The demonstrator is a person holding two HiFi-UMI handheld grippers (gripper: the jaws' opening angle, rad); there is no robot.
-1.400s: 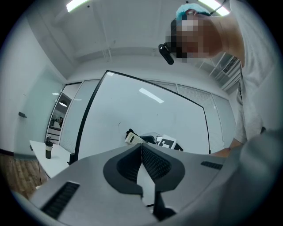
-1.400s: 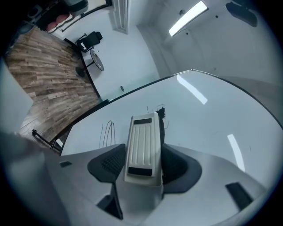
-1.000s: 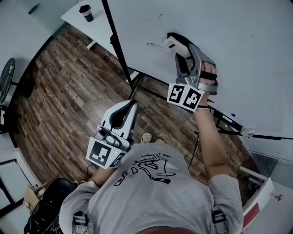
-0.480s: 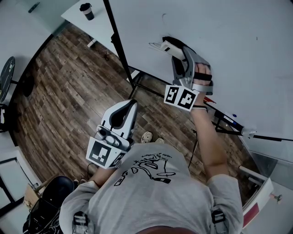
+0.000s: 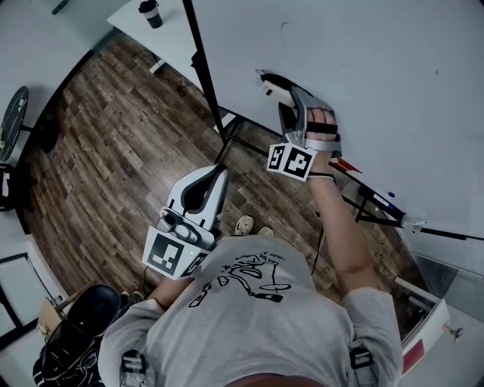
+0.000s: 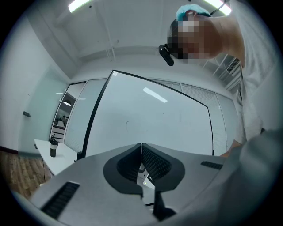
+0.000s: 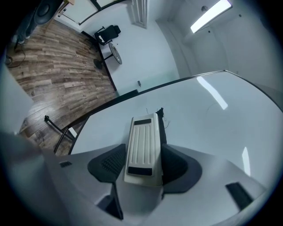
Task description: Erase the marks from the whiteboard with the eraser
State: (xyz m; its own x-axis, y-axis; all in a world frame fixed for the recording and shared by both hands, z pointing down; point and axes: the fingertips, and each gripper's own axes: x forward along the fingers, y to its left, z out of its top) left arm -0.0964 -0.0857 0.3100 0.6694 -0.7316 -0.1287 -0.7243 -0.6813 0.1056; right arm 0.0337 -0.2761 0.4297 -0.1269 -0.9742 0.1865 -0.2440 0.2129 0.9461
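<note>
The eraser point(image 7: 143, 148) lay flat against the whiteboard point(image 7: 212, 132), near the board's lower left part, its ribbed cream back facing away from the board and its dark felt side against the white surface. A few thin dark strokes point(image 7: 147, 111) showed on the whiteboard just past the eraser's far end, and 1 faint curved mark point(image 5: 283, 27) sat higher on the board. The right gripper point(image 5: 278, 89) had its 2 jaws clamped on the eraser's long sides, with the person's right hand point(image 5: 321, 127) strapped into the handle just off the board.

The left gripper point(image 5: 215, 174) hung well away from the whiteboard, near the person's grey shirt point(image 5: 257, 317), its jaws pressed together with nothing between them. A red marker point(image 5: 344, 164) lay on the ledge at the whiteboard's lower edge. Beyond the board's black side frame point(image 5: 204, 72), a dark cup point(image 5: 150, 12) stood on a white table point(image 5: 125, 19) above the wooden floor point(image 5: 113, 143).
</note>
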